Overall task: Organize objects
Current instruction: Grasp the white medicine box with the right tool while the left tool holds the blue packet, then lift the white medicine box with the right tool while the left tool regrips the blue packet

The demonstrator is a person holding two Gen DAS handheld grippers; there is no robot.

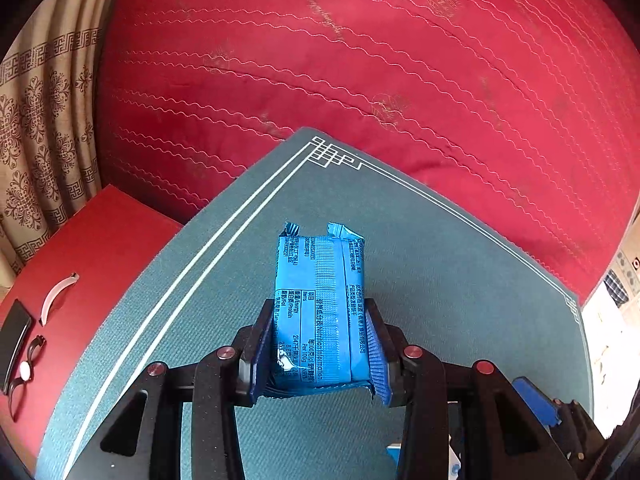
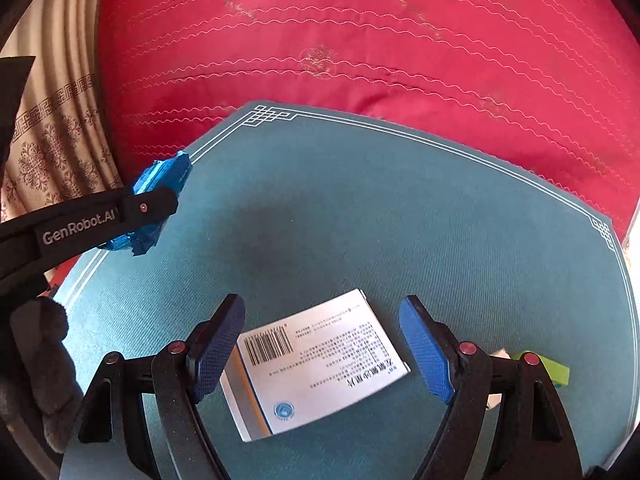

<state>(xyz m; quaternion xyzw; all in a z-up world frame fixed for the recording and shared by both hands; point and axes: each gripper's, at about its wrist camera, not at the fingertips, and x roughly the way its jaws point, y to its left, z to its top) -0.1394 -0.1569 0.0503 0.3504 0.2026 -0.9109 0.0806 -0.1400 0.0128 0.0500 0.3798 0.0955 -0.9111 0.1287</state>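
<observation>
Two tongs work above a teal mat point(image 2: 360, 208) on a red bed point(image 2: 360, 40). The left tongs point(image 1: 320, 344) pinch a blue snack packet point(image 1: 320, 300), lifted near the mat's far left corner. The right tongs point(image 2: 320, 348) hang spread over a white box point(image 2: 316, 364) near the front edge, not yet gripped; sorting looks barely begun.

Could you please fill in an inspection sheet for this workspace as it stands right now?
Surface: teal mat with a white line border, lying on a red quilted cover.
Job's things: blue snack packet held above the mat; white medicine box flat on the mat, barcode up.
Clutter: small green item at the mat's right edge; glasses and a dark flat object on a red box.
Grippers: left gripper shut on the packet; right gripper open, fingers either side of the box, apart from it.
Cables: nothing seen.
Surroundings: patterned beige curtain on the left.
</observation>
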